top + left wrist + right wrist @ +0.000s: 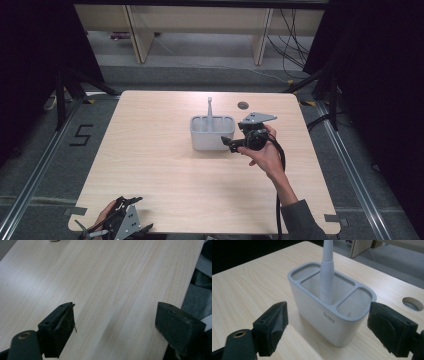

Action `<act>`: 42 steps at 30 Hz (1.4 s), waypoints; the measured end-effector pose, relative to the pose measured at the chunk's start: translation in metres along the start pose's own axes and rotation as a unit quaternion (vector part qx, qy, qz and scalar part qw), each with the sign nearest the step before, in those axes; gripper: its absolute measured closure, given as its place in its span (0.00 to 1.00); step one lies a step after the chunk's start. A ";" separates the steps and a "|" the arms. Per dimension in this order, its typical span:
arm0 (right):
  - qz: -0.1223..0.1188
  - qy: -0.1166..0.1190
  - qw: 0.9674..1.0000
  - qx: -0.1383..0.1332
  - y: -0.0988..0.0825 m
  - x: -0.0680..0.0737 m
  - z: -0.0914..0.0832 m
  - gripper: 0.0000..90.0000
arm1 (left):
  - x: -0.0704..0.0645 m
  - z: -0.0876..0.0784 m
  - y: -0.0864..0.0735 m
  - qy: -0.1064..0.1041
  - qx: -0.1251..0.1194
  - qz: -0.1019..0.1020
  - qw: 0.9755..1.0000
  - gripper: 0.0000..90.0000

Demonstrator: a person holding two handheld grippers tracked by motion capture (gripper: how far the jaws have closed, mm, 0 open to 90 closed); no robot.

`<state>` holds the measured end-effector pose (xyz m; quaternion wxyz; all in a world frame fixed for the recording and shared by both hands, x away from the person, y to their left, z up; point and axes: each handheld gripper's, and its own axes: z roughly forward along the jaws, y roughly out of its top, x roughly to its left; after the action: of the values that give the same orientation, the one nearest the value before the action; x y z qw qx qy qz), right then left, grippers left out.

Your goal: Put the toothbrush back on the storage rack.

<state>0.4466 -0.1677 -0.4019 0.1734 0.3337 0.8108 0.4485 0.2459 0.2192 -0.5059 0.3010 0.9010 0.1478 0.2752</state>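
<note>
A white holder with a grey rim and three compartments stands near the middle of the table. In the right gripper view the holder is close in front of the jaws. A white stick-like handle rises upright from its large middle compartment. My right gripper hovers just right of the holder, open, with nothing between its fingers. My left gripper rests at the table's near left edge, open over bare wood.
The wooden table has a round cable hole behind the holder, also at the right of the right gripper view. Beyond the table are floor cables and wooden furniture legs. Dark curtains flank both sides.
</note>
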 end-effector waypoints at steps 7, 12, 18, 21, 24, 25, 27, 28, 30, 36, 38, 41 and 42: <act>-0.002 -0.007 1.000 0.005 -0.007 0.004 -0.005 0.19 | 0.000 0.000 0.000 0.000 -0.001 -0.001 1.000 0.17; -0.005 -0.008 1.000 0.017 -0.015 0.007 -0.011 0.19 | 0.000 0.000 0.000 0.000 -0.001 0.000 1.000 0.17; -0.005 -0.010 1.000 0.014 -0.020 0.009 -0.014 0.19 | 0.000 0.000 0.000 0.000 -0.001 0.000 1.000 0.17; -0.008 -0.008 1.000 0.019 -0.021 0.010 -0.015 0.18 | 0.000 0.000 0.000 0.000 0.000 -0.002 1.000 0.17; -0.009 -0.006 1.000 0.018 -0.023 0.013 -0.017 0.18 | 0.000 0.000 0.000 -0.003 0.001 0.004 1.000 0.17; -0.014 -0.007 1.000 0.012 -0.024 0.013 -0.017 0.18 | 0.000 0.000 0.000 -0.004 0.002 0.004 1.000 0.17; -0.017 -0.007 1.000 0.014 -0.026 0.015 -0.018 0.18 | 0.000 0.000 0.000 -0.003 0.003 0.003 1.000 0.17; -0.012 -0.005 1.000 0.019 -0.027 0.016 -0.019 0.18 | 0.000 0.000 0.000 -0.004 0.003 0.002 1.000 0.17; -0.020 -0.004 1.000 0.019 -0.029 0.017 -0.020 0.18 | 0.000 0.000 0.000 -0.003 0.003 0.003 1.000 0.17; -0.020 -0.001 1.000 0.022 -0.037 0.022 -0.022 0.18 | 0.000 0.000 0.000 -0.004 0.006 0.001 1.000 0.17; -0.019 0.002 0.999 0.030 -0.040 0.026 -0.023 0.18 | 0.000 0.000 0.000 -0.003 0.004 0.003 1.000 0.17; -0.021 0.004 0.999 0.030 -0.043 0.027 -0.022 0.18 | 0.000 0.000 0.000 -0.002 0.003 0.003 1.000 0.17; -0.018 0.008 0.999 0.034 -0.045 0.028 -0.022 0.18 | 0.000 0.000 0.000 -0.003 0.002 0.002 1.000 0.17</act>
<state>0.3963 -0.1784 -0.4274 0.1634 0.3215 0.8326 0.4203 0.2458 0.2193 -0.5060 0.2987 0.9028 0.1456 0.2730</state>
